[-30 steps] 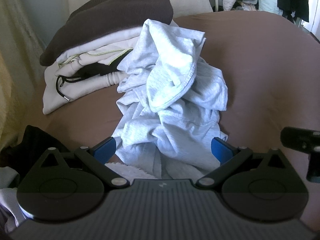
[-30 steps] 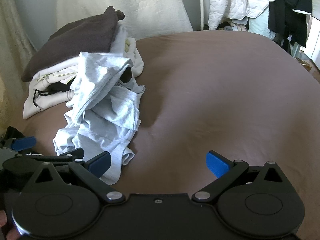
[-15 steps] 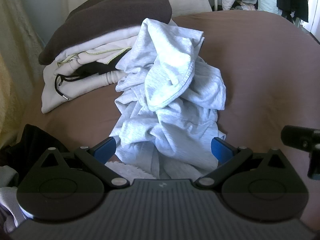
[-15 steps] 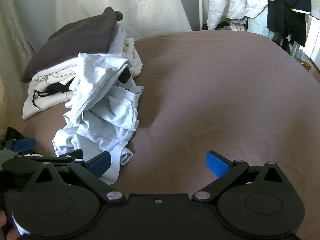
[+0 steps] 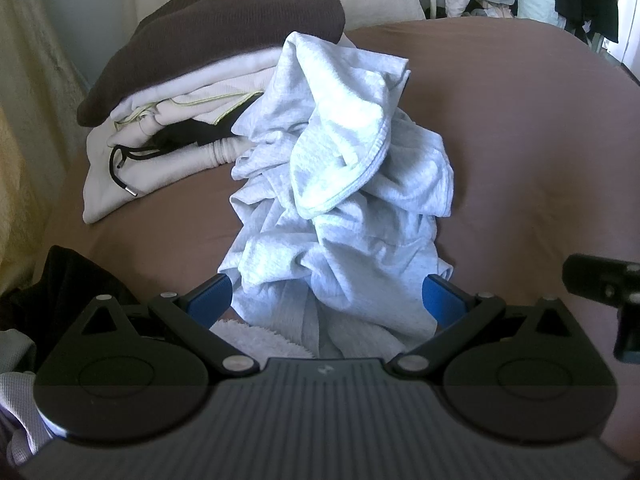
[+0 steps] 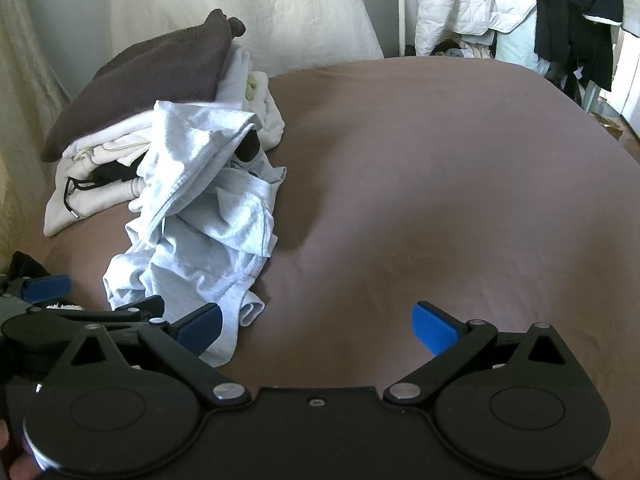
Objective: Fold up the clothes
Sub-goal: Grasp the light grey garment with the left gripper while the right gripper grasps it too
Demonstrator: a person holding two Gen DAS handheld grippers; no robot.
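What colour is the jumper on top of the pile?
Dark brown jumper, clearest in the left wrist view.

A brown bed (image 6: pixel 460 184) holds a crumpled grey top (image 5: pixel 340 208) and a stack of folded clothes (image 5: pixel 192 80).

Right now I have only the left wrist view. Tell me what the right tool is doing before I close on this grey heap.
Observer: The right tool is open and empty, over the bare brown sheet.
Operator: Give me its position against the garment.
Observer: The grey garment lies to its left. The tool's left finger overlaps the near hem in the picture. I cannot tell whether they touch.
Operator: Report the room for spreading it out.
Observer: To the right of the garment the sheet is bare, all the way across to the bed's far right edge.
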